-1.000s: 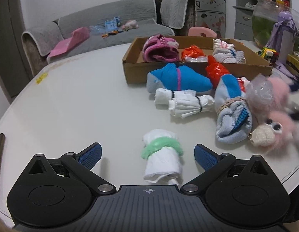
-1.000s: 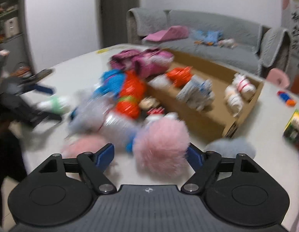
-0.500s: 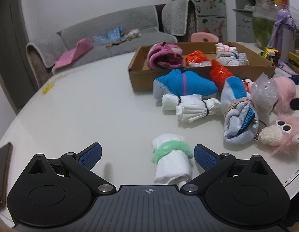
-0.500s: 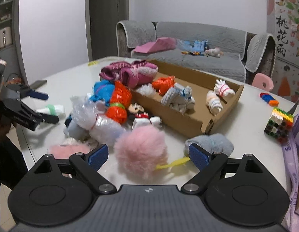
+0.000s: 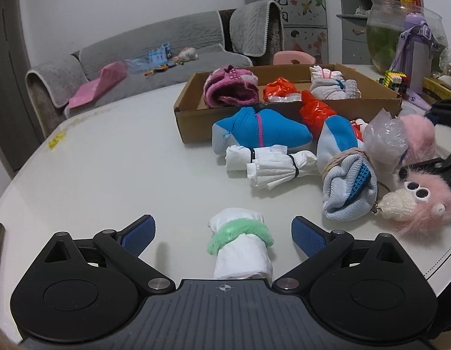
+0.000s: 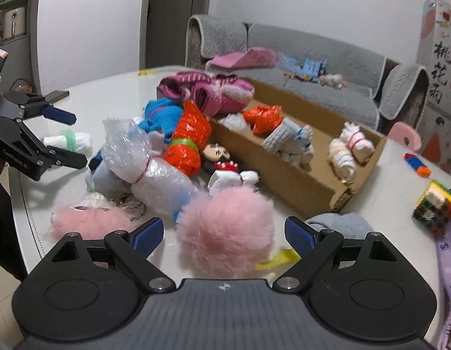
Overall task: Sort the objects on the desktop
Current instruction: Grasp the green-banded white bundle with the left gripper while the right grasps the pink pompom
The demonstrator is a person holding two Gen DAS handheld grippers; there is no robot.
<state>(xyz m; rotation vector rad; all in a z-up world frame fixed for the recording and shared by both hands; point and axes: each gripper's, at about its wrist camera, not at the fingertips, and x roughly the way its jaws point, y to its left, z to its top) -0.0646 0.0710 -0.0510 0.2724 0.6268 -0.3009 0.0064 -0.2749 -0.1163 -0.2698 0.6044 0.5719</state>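
- My left claw (image 5: 222,234) stood wide open over the tabletop (image 5: 114,160), pads touching nothing, with the white paper roll in its green band (image 5: 240,245) lying between the two blue pads.
- That roll's long axis ran along the claw's pointing line, near end under the claw body and far end toward the cardboard box (image 5: 196,116); I judged that closing would squeeze it across its short width, near the band.
- My right claw (image 6: 224,234) had just been opening and stood wide, with the pink pompom (image 6: 225,233) between the pads; I saw a gap on each side, so nothing was gripped.
- The pompom was round, so no axis mattered there; its yellow tag (image 6: 279,258) trailed toward the right pad.
- The box lay ahead and to the right of the left claw, and straight ahead of the right claw, past the heap of bundles.
- The left hand was nearer the roll, the right nearer the pompom; I judged each could take its own.
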